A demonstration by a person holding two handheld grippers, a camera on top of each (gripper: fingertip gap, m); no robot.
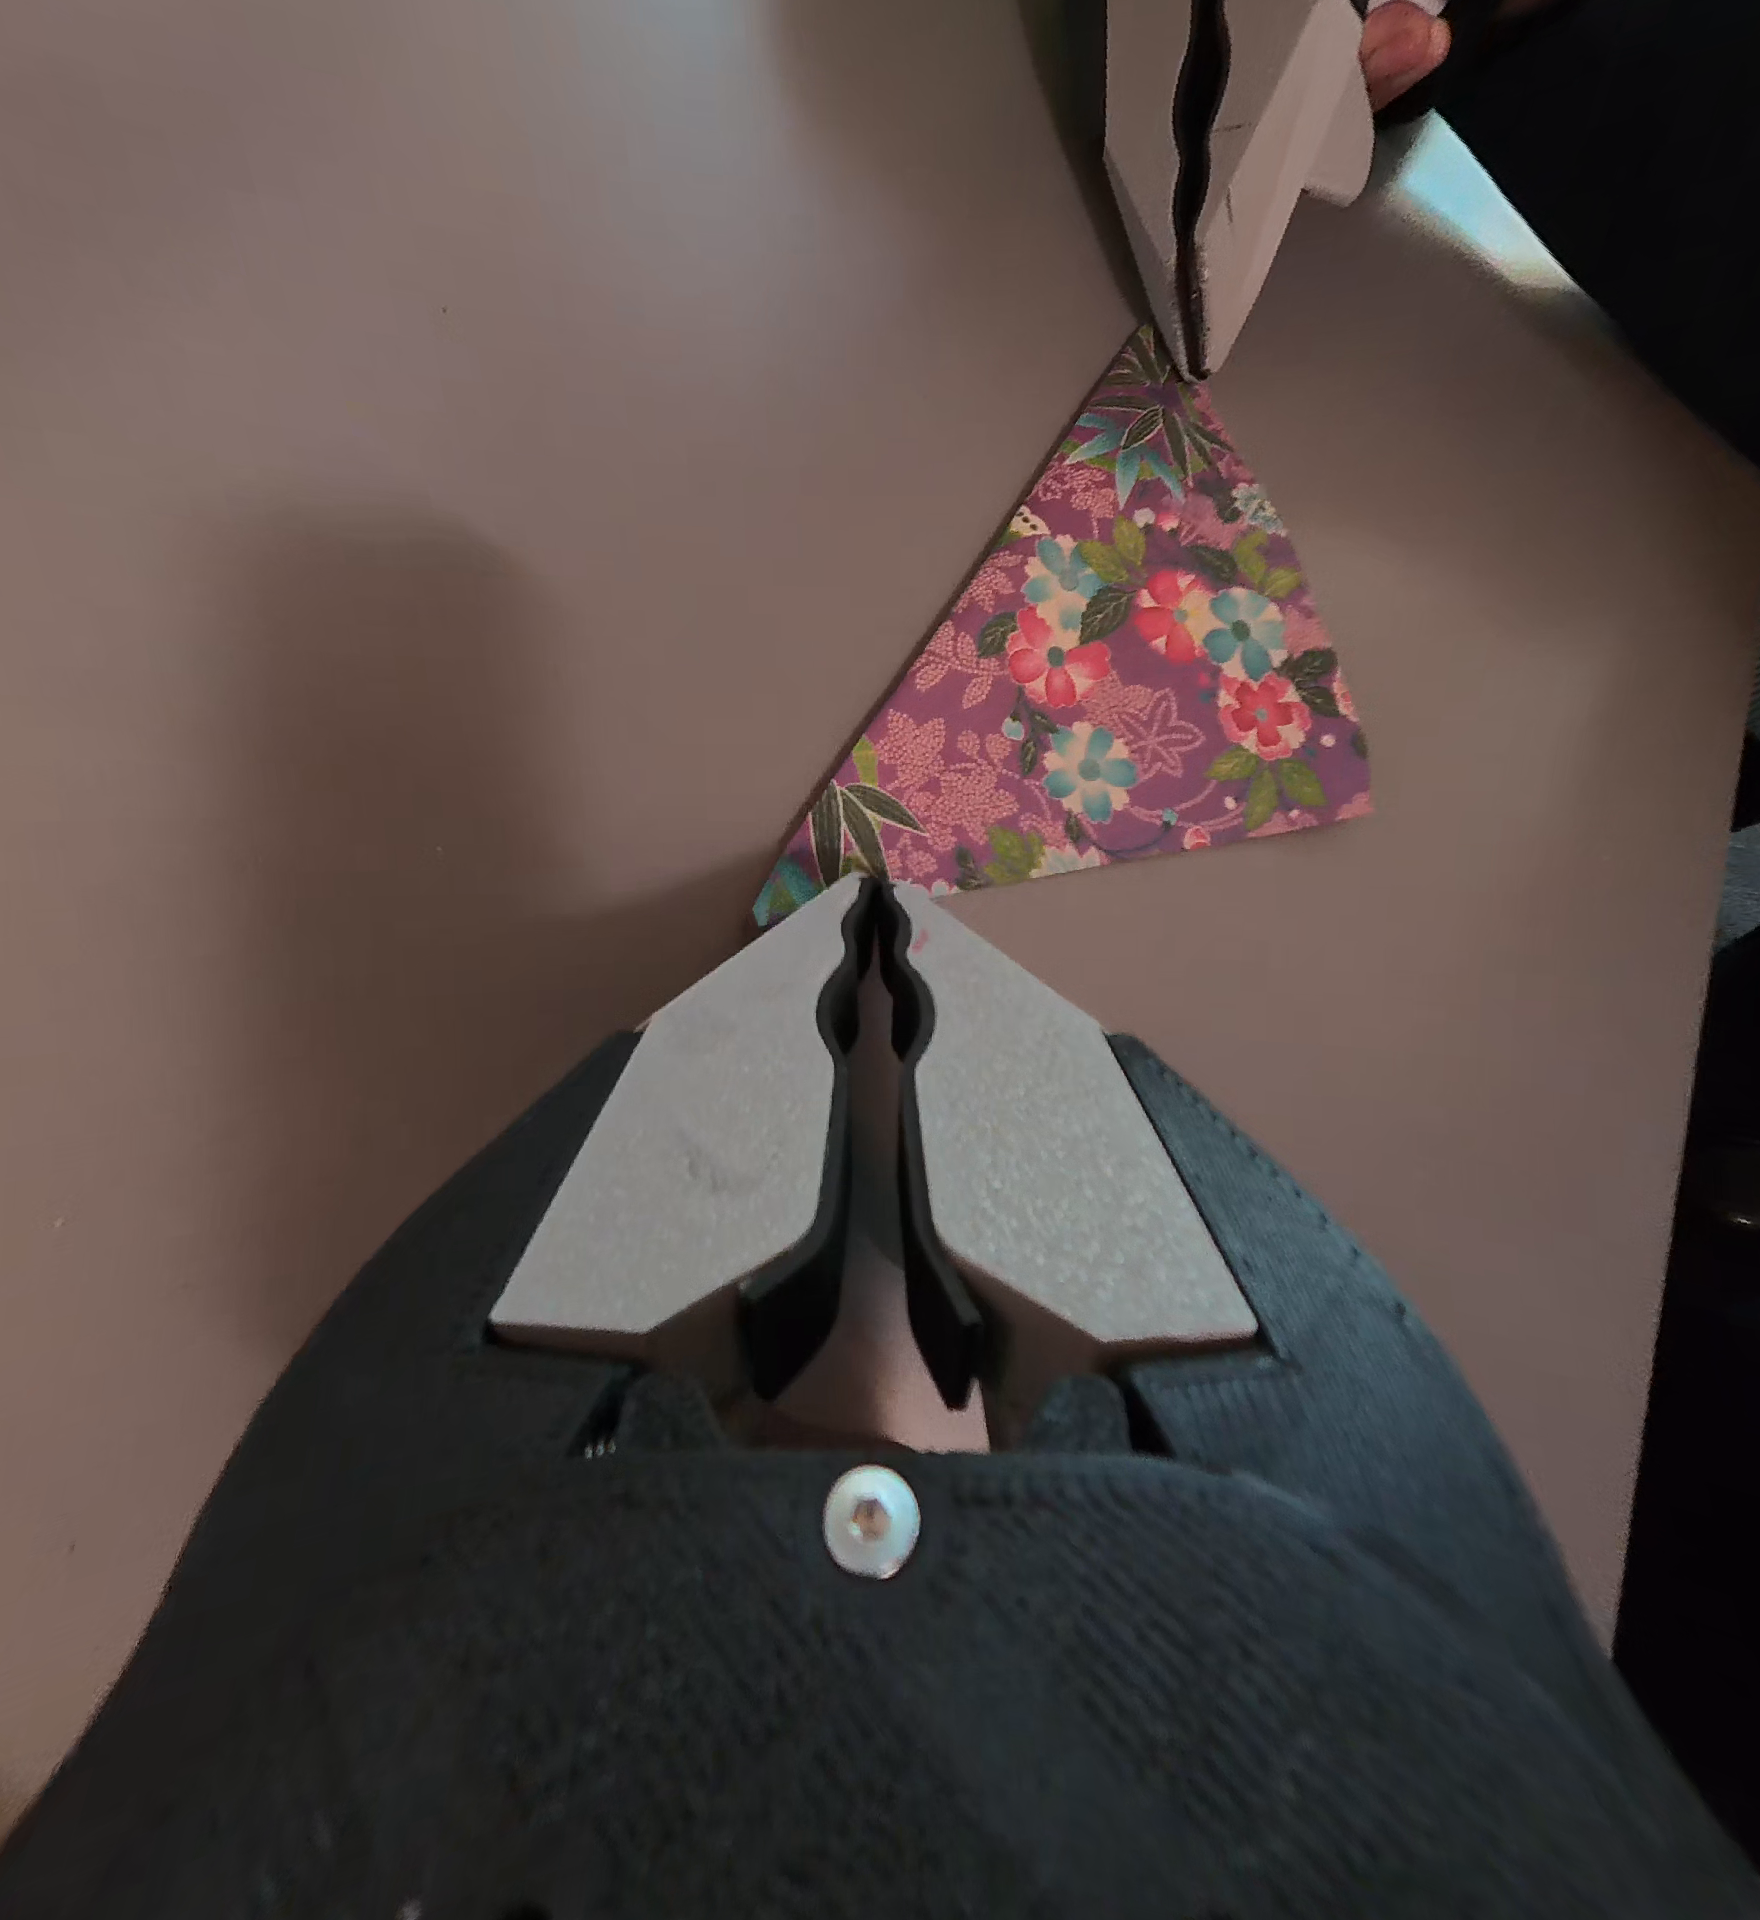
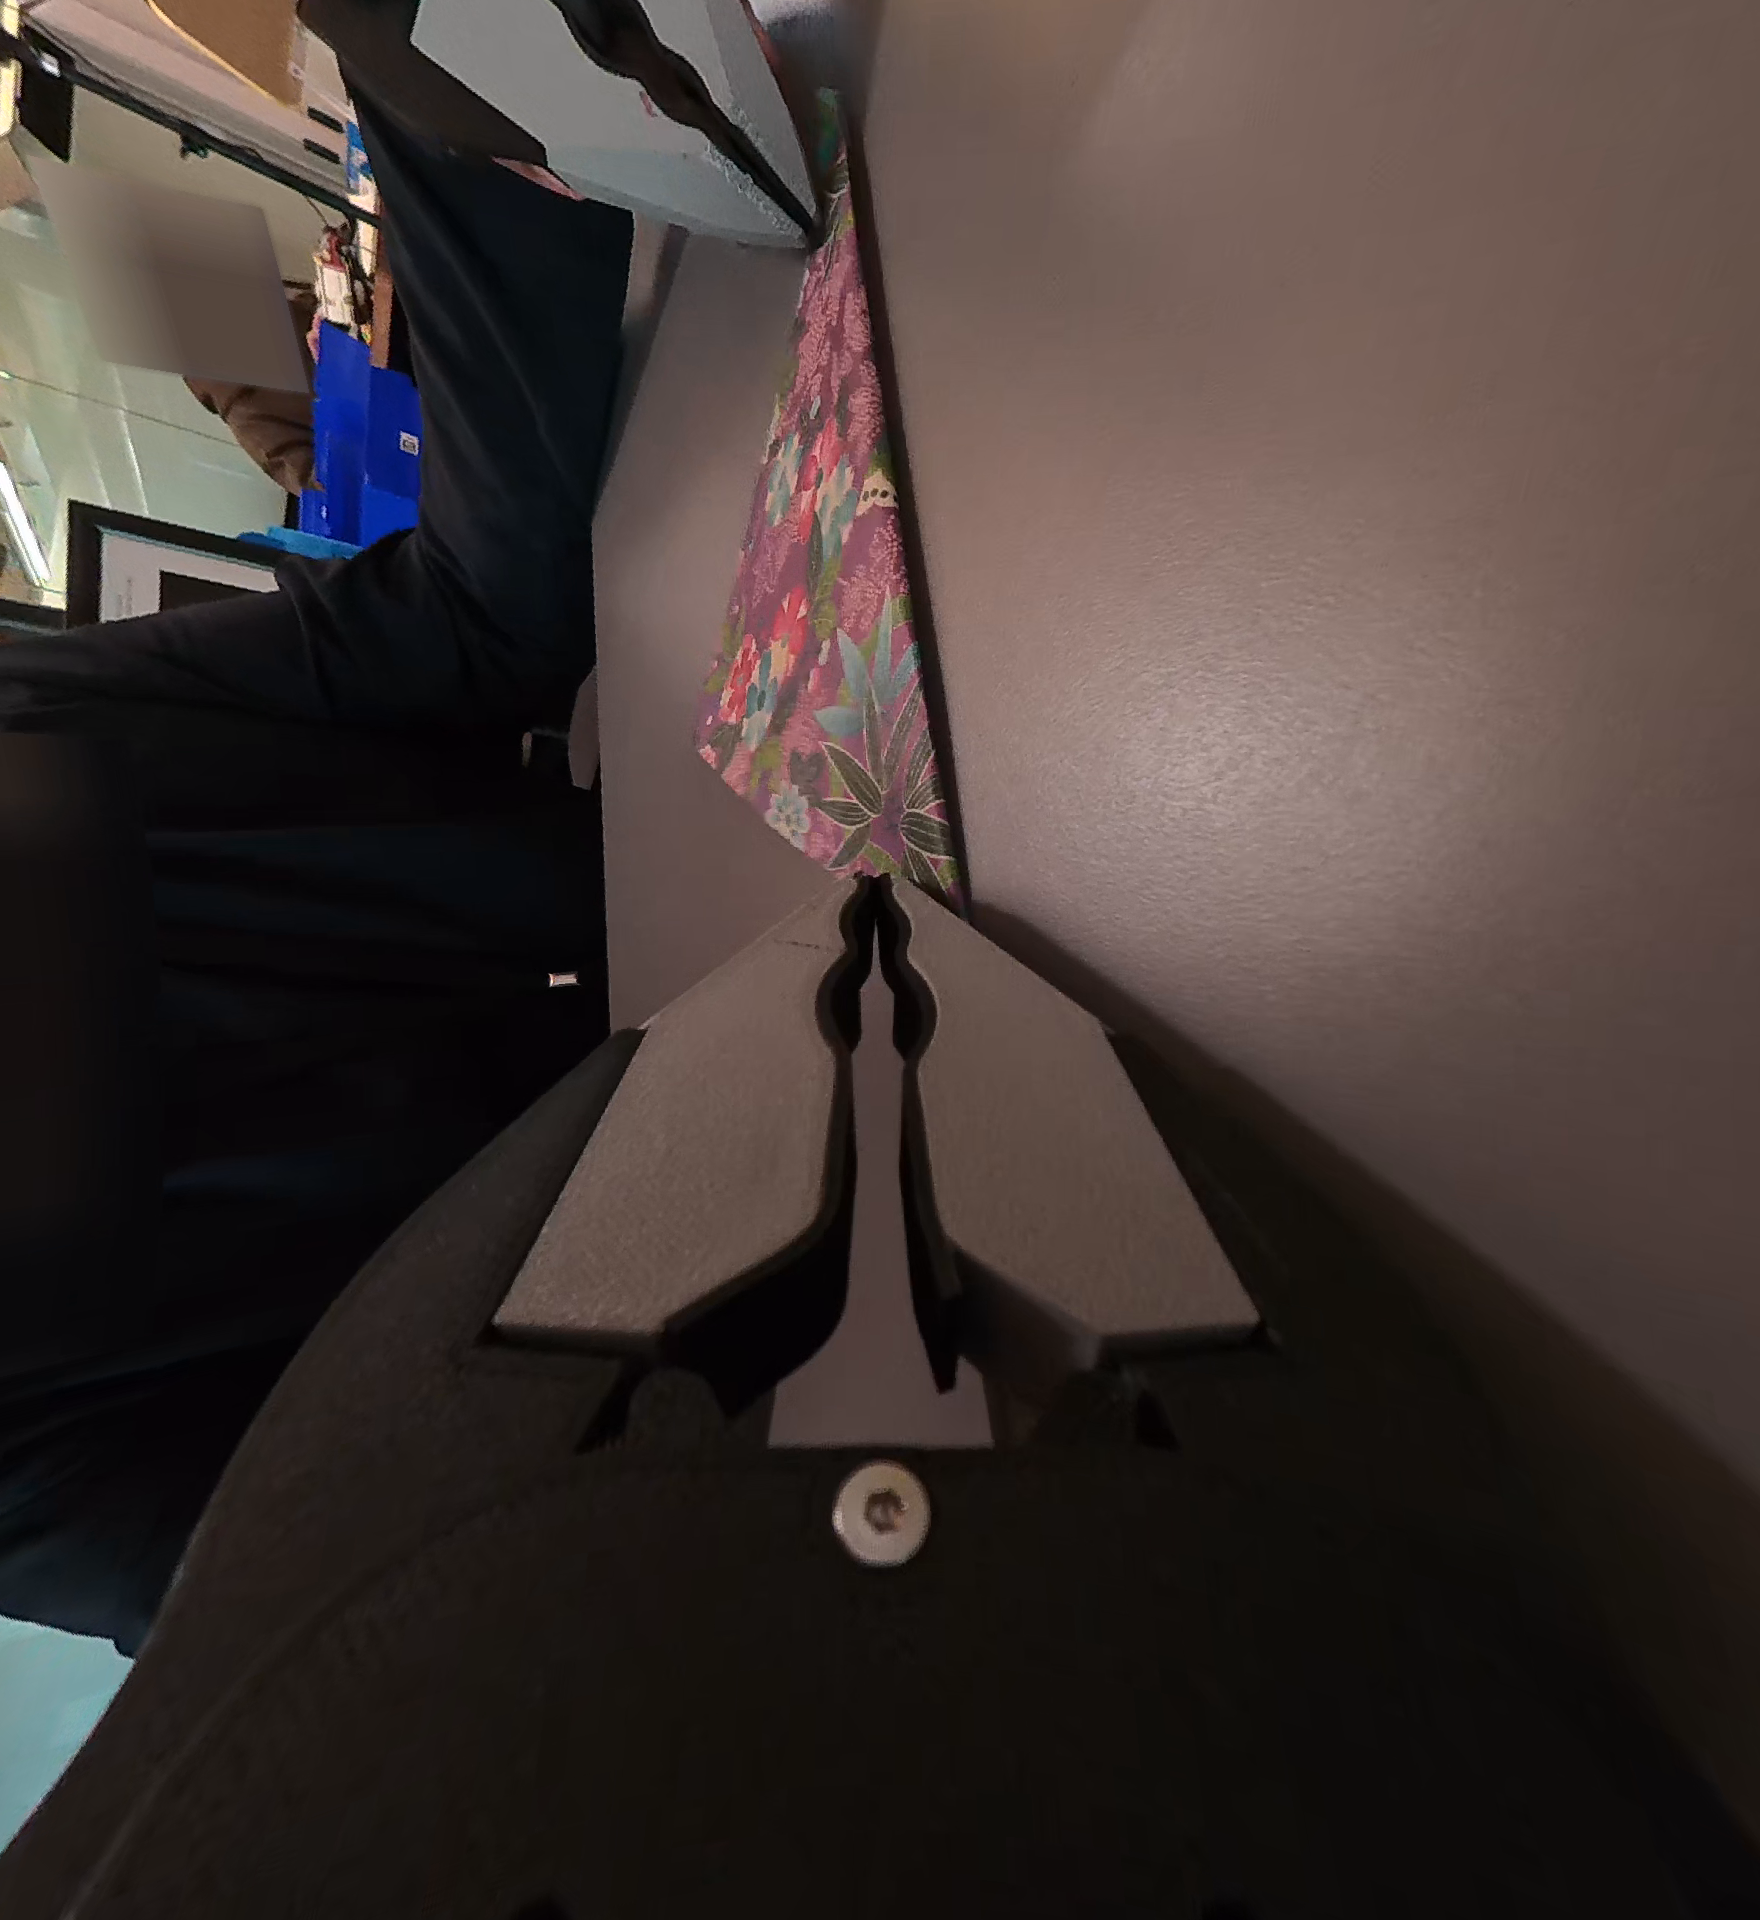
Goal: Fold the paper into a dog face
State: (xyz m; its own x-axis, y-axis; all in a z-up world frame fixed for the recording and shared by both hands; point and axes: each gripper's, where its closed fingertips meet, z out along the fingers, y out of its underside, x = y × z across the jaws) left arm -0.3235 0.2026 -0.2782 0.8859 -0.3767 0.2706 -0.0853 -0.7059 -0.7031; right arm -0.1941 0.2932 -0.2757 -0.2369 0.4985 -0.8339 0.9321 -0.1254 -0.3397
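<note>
The paper (image 1: 1115, 665) is a purple floral sheet folded into a triangle and lying flat on the grey-brown table (image 1: 336, 416). My left gripper (image 1: 871, 888) is shut, its tips resting on the triangle's near corner. My right gripper (image 1: 1193, 364) is shut, its tips touching the far corner. In the right wrist view the paper (image 2: 824, 623) shows edge-on, with my right gripper (image 2: 871, 883) at its near corner and the left gripper (image 2: 803, 223) at the far one. I cannot tell whether either gripper pinches the paper or only presses on it.
The table's edge (image 1: 1738, 623) runs close past the paper's third corner. A person in dark clothing (image 2: 336, 831) stands right at that edge, a finger (image 1: 1406, 52) showing on the right gripper. Blue bins (image 2: 356, 457) stand far behind.
</note>
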